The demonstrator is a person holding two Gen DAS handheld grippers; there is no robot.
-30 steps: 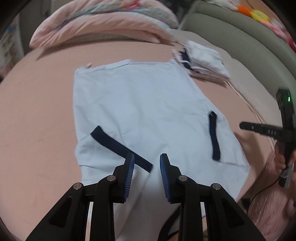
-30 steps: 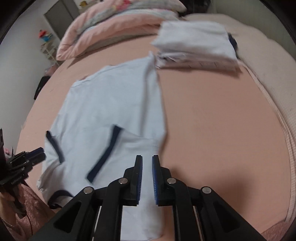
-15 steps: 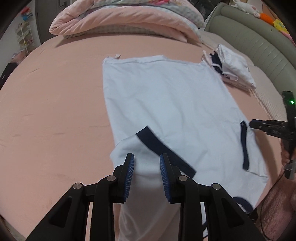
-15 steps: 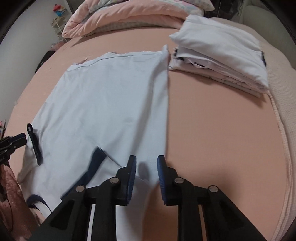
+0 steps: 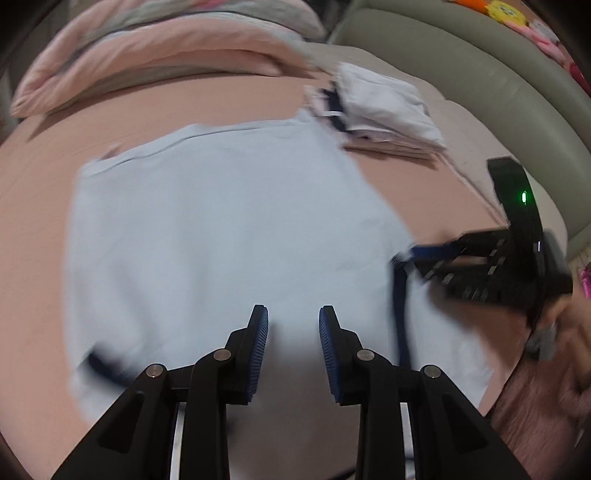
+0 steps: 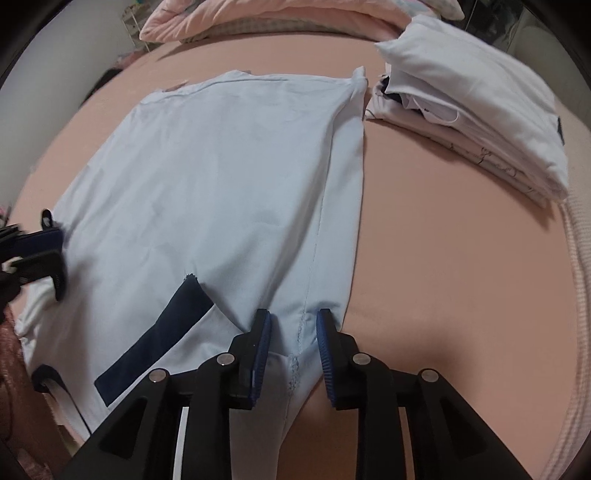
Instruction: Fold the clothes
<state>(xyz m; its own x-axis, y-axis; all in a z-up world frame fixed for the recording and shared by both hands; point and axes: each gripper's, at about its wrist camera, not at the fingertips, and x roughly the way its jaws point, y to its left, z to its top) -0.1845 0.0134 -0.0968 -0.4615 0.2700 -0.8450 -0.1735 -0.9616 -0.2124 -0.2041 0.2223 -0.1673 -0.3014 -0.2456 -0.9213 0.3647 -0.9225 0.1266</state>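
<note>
The right tool point(image 6: 291, 345) has its blue-padded fingers apart, straddling the side seam of the pale blue short-sleeved shirt point(image 6: 221, 192) at its near right corner; whether the pads press the cloth cannot be told. Just left of that tool, a sleeve with a wide navy cuff band point(image 6: 155, 347) lies folded inward across the shirt body. The left tool point(image 5: 293, 347) also stands with its fingers apart, hovering above the near middle of the shirt, nothing between the pads; this view is blurred. Its own dark body shows at the left edge of the right wrist view, beside the other navy-trimmed sleeve point(image 6: 55, 240).

The shirt lies flat and mostly smooth on the salmon-pink bed sheet point(image 6: 461, 258), its hem farthest from both tools. Beyond the right tool, to the right of the hem, sits a stack of folded white garments point(image 6: 480, 110). Farther off lies a rumpled pink quilt point(image 6: 258, 18).
</note>
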